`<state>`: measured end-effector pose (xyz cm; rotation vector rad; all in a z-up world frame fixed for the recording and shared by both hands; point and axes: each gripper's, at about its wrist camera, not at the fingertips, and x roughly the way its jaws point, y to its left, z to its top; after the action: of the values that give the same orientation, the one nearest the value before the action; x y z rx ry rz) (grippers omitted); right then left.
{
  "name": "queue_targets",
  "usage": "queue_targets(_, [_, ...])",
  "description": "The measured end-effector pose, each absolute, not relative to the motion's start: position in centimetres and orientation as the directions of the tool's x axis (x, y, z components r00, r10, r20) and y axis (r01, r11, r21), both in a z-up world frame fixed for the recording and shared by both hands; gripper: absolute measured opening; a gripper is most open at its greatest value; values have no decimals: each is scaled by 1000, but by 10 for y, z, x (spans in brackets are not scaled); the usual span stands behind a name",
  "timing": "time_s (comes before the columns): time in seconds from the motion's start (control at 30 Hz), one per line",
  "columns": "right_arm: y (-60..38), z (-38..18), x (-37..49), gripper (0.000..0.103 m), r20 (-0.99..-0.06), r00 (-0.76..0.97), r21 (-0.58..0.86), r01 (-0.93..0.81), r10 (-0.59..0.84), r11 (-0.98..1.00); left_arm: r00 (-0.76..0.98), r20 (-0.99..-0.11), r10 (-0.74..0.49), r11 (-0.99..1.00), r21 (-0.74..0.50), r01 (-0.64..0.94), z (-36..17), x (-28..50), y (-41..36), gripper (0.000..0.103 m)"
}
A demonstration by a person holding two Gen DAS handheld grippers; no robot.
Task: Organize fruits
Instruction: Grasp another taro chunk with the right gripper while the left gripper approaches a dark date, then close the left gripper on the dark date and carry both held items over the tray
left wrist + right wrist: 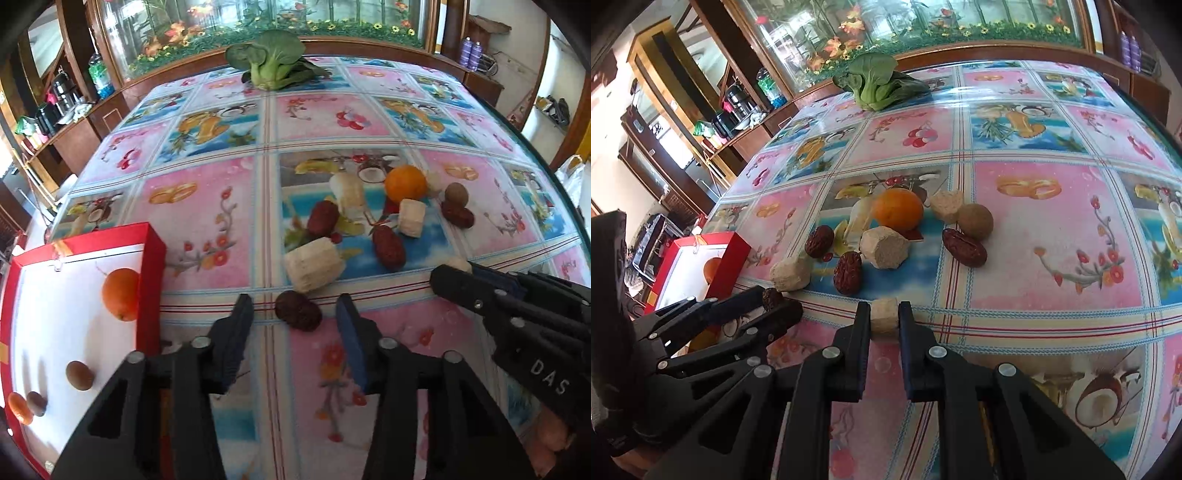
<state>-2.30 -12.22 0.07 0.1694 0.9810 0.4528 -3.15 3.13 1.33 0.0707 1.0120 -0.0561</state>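
Note:
My left gripper (295,314) is open, its fingers on either side of a dark red date (297,310) on the table. My right gripper (884,317) is shut on a pale banana chunk (884,316) at table level; it also shows in the left wrist view (452,275). Ahead lie an orange (405,183), several dates (388,246), more banana chunks (314,264) and a brown round fruit (456,193). A red box (151,258) at the left holds an orange (120,293) and small brown fruits (78,374).
A bunch of green bok choy (271,62) lies at the far table edge. The table has a glossy fruit-print cloth (207,221). Wooden shelves with bottles (99,75) stand to the left, and an aquarium-style cabinet (258,22) stands behind.

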Motion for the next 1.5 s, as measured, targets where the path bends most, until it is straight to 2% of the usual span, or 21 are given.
queue_targets(0.1, [-118,1,-25,13,-764,487,304,-308,424,902,537,-843,-29,995,24,93,13,-34,29,28])
queue_targets(0.37, [-114,2,-24,13,-748,498,307,-327,439,894,557,-828,-57,996,-11,85,21,-54,34,28])
queue_targets(0.6, [-105,15,-36,13,-689,573,256,-381,444,888,629,-774,-76,997,-38,74,52,-105,56,28])
queue_targets(0.83, [-82,28,-58,12,-620,590,267,-462,518,846,697,-716,39,998,-2,-59,76,-164,121,28])
queue_targets(0.97, [-45,39,-75,12,-598,515,323,-547,614,772,698,-707,109,990,17,-137,75,-183,158,28])
queue_targets(1.17, [23,54,-94,12,-603,449,275,-659,659,700,678,-715,167,971,0,-240,64,-192,203,28])
queue_targets(1.33, [60,53,-96,13,-620,430,240,-692,656,681,679,-721,136,970,-42,-239,54,-193,216,28])
queue_targets(1.5, [86,37,-86,13,-683,411,209,-682,604,701,666,-735,126,975,-32,-219,46,-181,218,28])
